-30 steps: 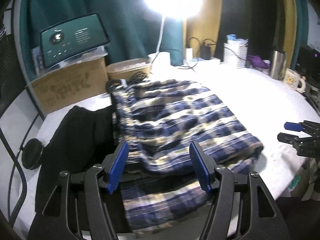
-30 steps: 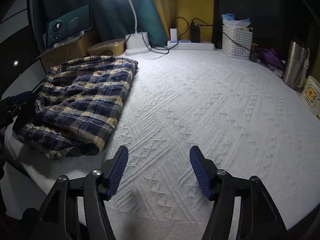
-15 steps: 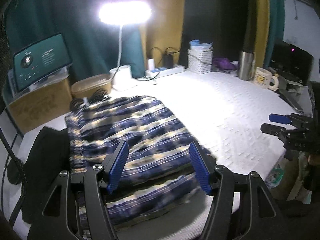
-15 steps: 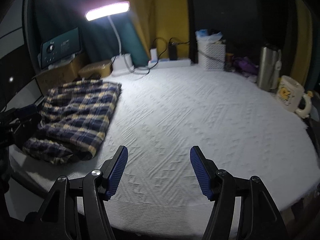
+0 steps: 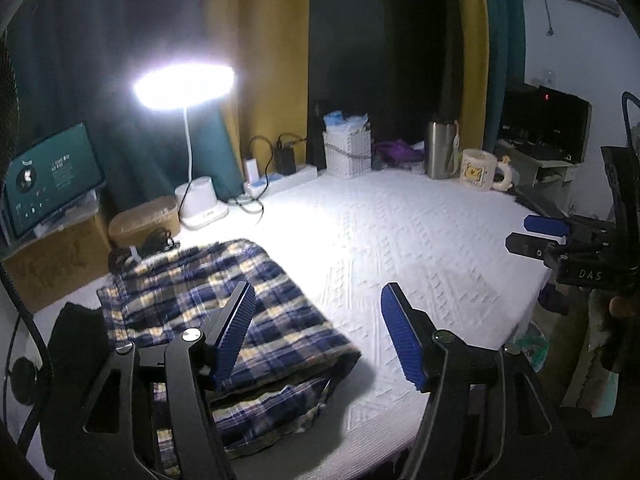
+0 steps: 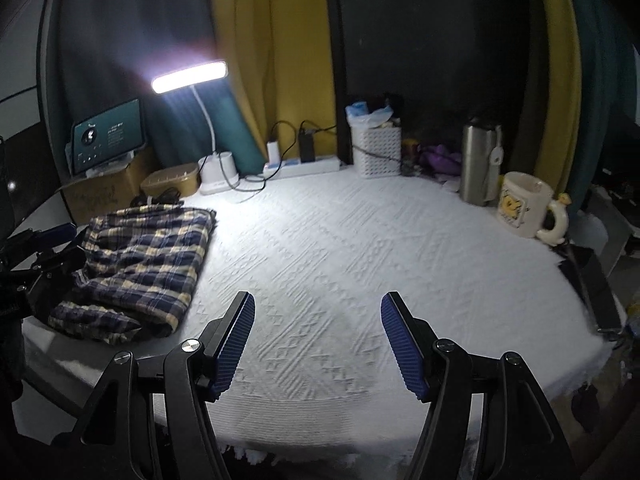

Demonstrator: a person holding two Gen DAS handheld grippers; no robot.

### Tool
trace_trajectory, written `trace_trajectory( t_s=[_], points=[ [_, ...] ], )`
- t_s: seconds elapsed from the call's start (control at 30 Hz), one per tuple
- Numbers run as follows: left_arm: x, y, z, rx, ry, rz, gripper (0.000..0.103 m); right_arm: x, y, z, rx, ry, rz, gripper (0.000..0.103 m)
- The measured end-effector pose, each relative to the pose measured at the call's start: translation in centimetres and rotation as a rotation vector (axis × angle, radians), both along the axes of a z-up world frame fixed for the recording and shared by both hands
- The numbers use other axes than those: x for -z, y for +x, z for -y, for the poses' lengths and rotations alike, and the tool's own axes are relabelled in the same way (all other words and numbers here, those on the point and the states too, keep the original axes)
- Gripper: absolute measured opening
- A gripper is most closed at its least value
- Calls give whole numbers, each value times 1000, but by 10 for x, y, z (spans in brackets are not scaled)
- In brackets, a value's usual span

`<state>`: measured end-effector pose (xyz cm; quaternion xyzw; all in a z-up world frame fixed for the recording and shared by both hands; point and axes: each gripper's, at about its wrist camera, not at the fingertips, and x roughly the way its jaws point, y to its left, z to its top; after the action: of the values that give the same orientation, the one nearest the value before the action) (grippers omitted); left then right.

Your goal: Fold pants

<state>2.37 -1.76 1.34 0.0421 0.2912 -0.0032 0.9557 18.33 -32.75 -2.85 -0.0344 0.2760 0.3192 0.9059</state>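
The blue, white and yellow plaid pants (image 5: pixel 192 292) lie folded in a flat stack at the left end of the white textured table cover (image 5: pixel 400 248). They also show in the right wrist view (image 6: pixel 148 256). My left gripper (image 5: pixel 318 332) is open and empty, raised above the stack's near right corner. My right gripper (image 6: pixel 318 336) is open and empty, raised over bare cover near the front edge. It also shows at the right edge of the left wrist view (image 5: pixel 536 234).
A lit desk lamp (image 5: pixel 184 88), a cardboard box with a tablet (image 5: pixel 52 172), a power strip (image 6: pixel 300 166), a white basket (image 6: pixel 376 150), a steel flask (image 6: pixel 480 164) and a mug (image 6: pixel 524 210) line the back. A black garment (image 5: pixel 80 332) lies left of the pants.
Both grippers have lifted and pulled back from the table, so more of the room shows. The left gripper has swung right, off the pants. The pants have not moved.
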Motion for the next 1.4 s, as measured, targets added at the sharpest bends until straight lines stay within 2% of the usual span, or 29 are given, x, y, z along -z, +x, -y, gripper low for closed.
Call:
trace_trajectory(
  t_s=[0.13, 0.57, 0.97, 1.0, 1.03, 1.13, 1.4],
  points=[
    [-14, -7, 5, 6, -13, 64, 75, -13, -8, 11, 19, 9, 40, 68],
    [-48, -31, 9, -10, -19, 220, 88, -49, -29, 19, 24, 25, 131, 73],
    [-62, -46, 1, -63, -19, 265, 89, -81, -49, 17, 23, 45, 198, 75],
    [-63, -46, 0, -66, -25, 260, 92, -84, -50, 17, 27, 50, 202, 76],
    [-64, -47, -1, -71, -26, 263, 99, -87, -52, 17, 27, 56, 206, 81],
    [-70, -54, -2, -92, -13, 310, 102, -95, -57, 17, 26, 70, 223, 92],
    [-86, -67, -9, -135, 0, 371, 102, -119, -70, 15, 38, 93, 271, 93]
  ],
)
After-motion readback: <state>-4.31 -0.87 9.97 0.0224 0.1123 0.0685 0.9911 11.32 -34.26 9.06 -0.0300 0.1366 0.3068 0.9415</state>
